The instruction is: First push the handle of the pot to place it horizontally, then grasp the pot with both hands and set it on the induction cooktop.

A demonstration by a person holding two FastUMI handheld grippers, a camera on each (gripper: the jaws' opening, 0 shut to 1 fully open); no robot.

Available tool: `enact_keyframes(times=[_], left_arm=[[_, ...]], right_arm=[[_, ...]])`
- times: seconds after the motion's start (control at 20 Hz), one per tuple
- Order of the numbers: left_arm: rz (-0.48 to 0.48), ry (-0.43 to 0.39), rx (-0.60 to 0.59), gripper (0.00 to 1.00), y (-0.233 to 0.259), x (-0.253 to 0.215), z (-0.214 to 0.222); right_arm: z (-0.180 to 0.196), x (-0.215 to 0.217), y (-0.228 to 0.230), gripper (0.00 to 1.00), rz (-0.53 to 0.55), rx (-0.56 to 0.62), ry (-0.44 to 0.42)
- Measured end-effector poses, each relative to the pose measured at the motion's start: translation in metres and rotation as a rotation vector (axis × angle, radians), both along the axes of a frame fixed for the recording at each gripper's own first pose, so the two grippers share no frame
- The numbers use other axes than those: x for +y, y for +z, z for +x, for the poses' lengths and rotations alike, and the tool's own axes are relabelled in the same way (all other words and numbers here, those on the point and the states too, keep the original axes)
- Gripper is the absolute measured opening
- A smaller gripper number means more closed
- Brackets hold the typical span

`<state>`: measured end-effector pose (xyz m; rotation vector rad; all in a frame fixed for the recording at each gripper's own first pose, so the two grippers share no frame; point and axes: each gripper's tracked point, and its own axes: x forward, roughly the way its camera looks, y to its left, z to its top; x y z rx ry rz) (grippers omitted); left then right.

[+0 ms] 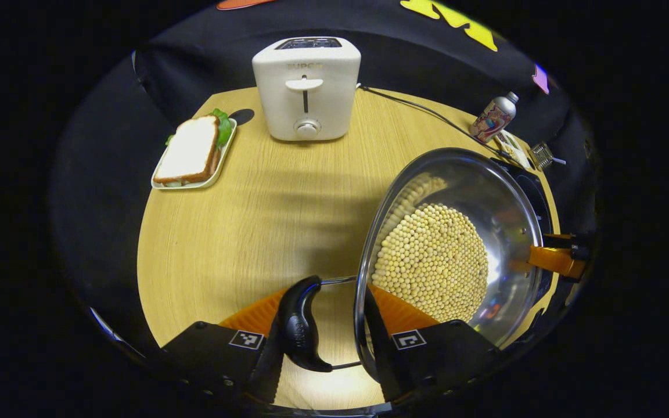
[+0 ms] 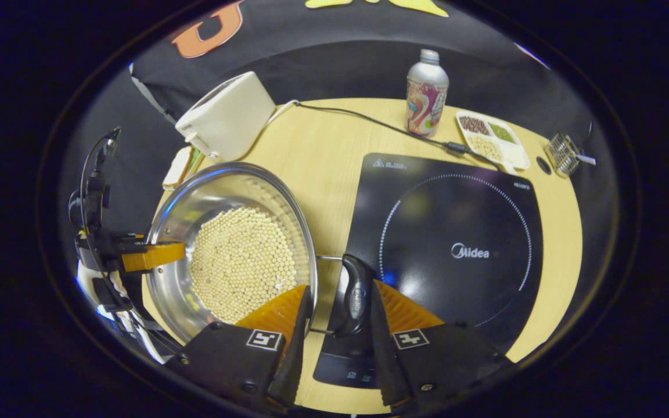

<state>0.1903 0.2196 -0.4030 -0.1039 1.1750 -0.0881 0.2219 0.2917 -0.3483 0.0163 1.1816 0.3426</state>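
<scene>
A steel pot (image 1: 503,191) (image 2: 195,197) holding soybeans (image 1: 433,261) (image 2: 241,261) hangs beside the black induction cooktop (image 2: 456,232) (image 1: 535,191). My left gripper (image 1: 326,313) clamps one black side handle (image 1: 299,325) together with the rim, one finger outside the handle and the other inside the pot. On the opposite side, my right gripper (image 2: 337,296) holds the other handle (image 2: 355,302) the same way, and that handle overlaps the cooktop's left edge. Each view shows the other gripper's orange finger (image 1: 555,259) (image 2: 151,255) reaching over the far rim.
A white toaster (image 1: 306,87) (image 2: 227,116) and a sandwich on a plate (image 1: 192,151) stand at the back of the wooden table. A bottle (image 2: 426,93) (image 1: 492,119), a compartment tray (image 2: 494,139), a small wire basket (image 2: 564,152) and the cooktop's cable (image 2: 369,122) lie behind the cooktop.
</scene>
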Motion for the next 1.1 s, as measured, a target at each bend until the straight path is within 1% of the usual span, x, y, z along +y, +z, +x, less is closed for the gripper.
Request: enact_keyframes(times=[0.15, 0.3, 0.35, 0.4, 0.45, 0.55, 0.65, 1.1], left_arm=[[0.002, 0.002, -0.016, 0.65, -0.006, -0.003, -0.003], [0.001, -0.006, -0.036, 0.65, -0.001, -0.001, -0.002], [-0.002, -0.008, -0.041, 0.65, -0.003, -0.001, -0.002], [-0.006, -0.008, -0.040, 0.65, -0.004, -0.003, -0.003], [-0.008, -0.011, -0.044, 0.65, -0.005, -0.002, -0.004], [-0.006, -0.033, -0.053, 0.65, -0.007, -0.001, -0.003], [-0.009, -0.048, -0.054, 0.65, -0.005, 0.000, -0.001], [-0.027, -0.099, -0.044, 0.65, -0.002, 0.001, 0.011]], right_arm=[[0.005, -0.012, 0.018, 0.53, 0.006, -0.032, 0.006], [0.009, -0.027, 0.037, 0.53, 0.014, -0.060, 0.006], [0.011, -0.035, 0.044, 0.56, 0.012, -0.071, 0.010], [0.012, -0.044, 0.050, 0.56, 0.010, -0.082, 0.006], [0.014, -0.053, 0.054, 0.53, 0.005, -0.087, 0.007], [0.016, -0.074, 0.061, 0.53, 0.000, -0.090, -0.009], [0.018, -0.091, 0.063, 0.53, 0.000, -0.092, -0.026], [0.018, -0.196, 0.059, 0.53, -0.013, -0.098, -0.086]])
